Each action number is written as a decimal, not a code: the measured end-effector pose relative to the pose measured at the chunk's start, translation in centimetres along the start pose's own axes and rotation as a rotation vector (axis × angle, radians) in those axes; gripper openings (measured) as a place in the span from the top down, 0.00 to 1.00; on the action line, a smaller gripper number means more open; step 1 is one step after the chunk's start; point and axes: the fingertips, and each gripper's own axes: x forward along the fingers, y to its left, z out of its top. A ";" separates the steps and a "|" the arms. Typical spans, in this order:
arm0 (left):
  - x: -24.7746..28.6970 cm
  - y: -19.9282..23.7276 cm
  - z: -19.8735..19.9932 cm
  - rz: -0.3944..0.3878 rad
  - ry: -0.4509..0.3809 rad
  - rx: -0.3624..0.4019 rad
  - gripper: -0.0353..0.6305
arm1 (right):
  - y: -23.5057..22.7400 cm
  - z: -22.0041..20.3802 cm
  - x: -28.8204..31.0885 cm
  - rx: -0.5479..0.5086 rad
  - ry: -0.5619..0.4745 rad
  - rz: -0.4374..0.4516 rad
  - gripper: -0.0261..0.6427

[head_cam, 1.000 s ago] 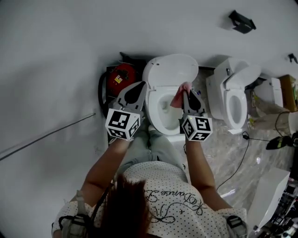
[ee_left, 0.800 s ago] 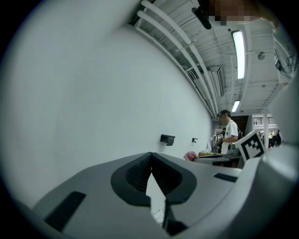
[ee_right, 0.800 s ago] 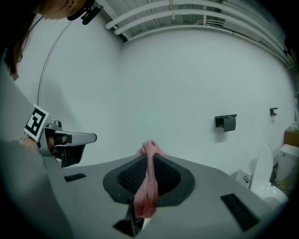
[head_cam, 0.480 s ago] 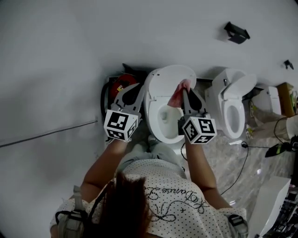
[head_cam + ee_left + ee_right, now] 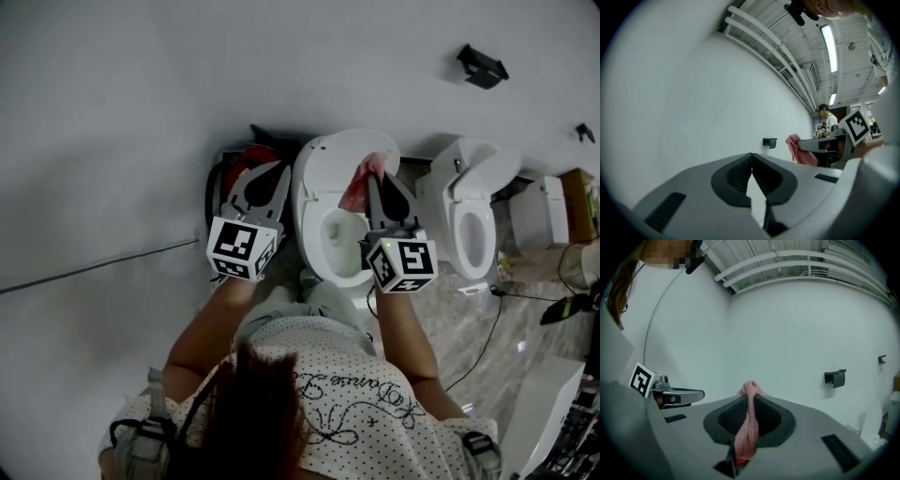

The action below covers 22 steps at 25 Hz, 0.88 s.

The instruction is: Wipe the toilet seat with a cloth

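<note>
In the head view the person stands over a white toilet [image 5: 314,220] with its lid [image 5: 342,150] raised against the wall, and holds one gripper at each side of it. The right gripper [image 5: 372,180] reaches over the far right edge of the toilet seat [image 5: 309,246], just below the lid, and a pink cloth [image 5: 360,187] hangs from its tip there; whether the cloth touches the seat I cannot tell. The left gripper [image 5: 283,170] is at the far left edge of the seat, in front of a red object [image 5: 242,161] on the floor. A second toilet [image 5: 473,211] stands to the right, and a black holder [image 5: 483,66] is fixed on the wall. In the left gripper view the two jaws are pressed together at their tips with nothing between them, and beyond them the cloth hangs from the other gripper. In the right gripper view the jaws are pinching the cloth, which runs down between the ribbed pads [image 5: 729,418] and comes out a little above the tip
</note>
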 end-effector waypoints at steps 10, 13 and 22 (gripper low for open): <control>0.3 -0.2 -0.4 -0.023 0.008 -0.004 0.95 | 0.3 0.3 -0.6 -0.010 -0.002 -0.016 0.89; 0.3 -0.3 -0.3 -0.027 0.001 -0.001 0.94 | 0.3 0.4 -0.7 -0.022 -0.006 -0.018 0.89; -0.3 -0.1 -1.2 -0.023 0.009 -0.011 0.95 | 1.1 0.4 -0.8 -0.053 0.003 -0.025 0.89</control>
